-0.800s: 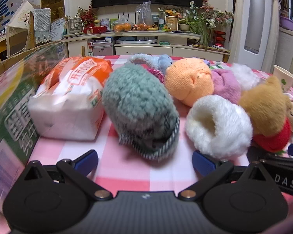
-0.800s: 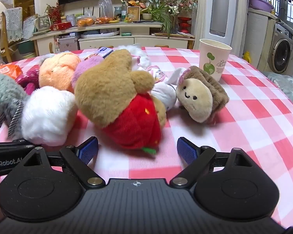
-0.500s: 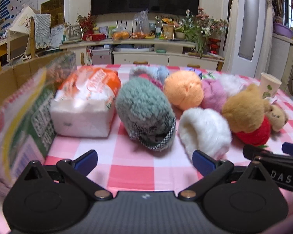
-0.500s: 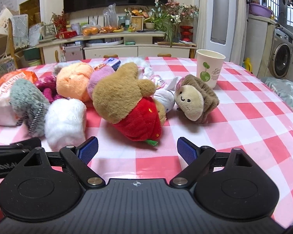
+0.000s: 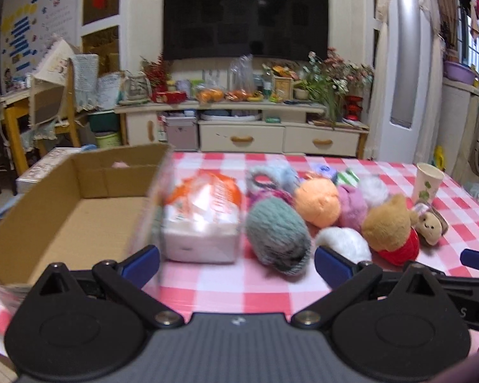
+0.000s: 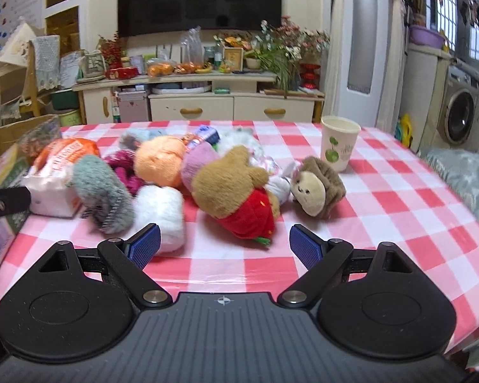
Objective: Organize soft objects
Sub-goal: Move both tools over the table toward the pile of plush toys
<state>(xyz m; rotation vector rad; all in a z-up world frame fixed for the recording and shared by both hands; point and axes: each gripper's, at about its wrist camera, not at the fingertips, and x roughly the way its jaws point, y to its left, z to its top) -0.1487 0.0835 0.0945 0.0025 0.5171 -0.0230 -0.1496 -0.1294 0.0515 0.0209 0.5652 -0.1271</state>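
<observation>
Both tongs stand fully open with nothing between the pads. The left gripper hovers over the checked tablecloth, short of the pile. The right gripper does the same.

Soft objects lie in one cluster at 12 o'clock of both grippers:
- grey knitted item, beside a tissue pack;
- orange plush;
- white fluffy item;
- brown bear in red;
- small brown plush.

An open cardboard box sits at 10 o'clock of the left gripper. A paper cup stands at 1 o'clock of the right gripper.
</observation>
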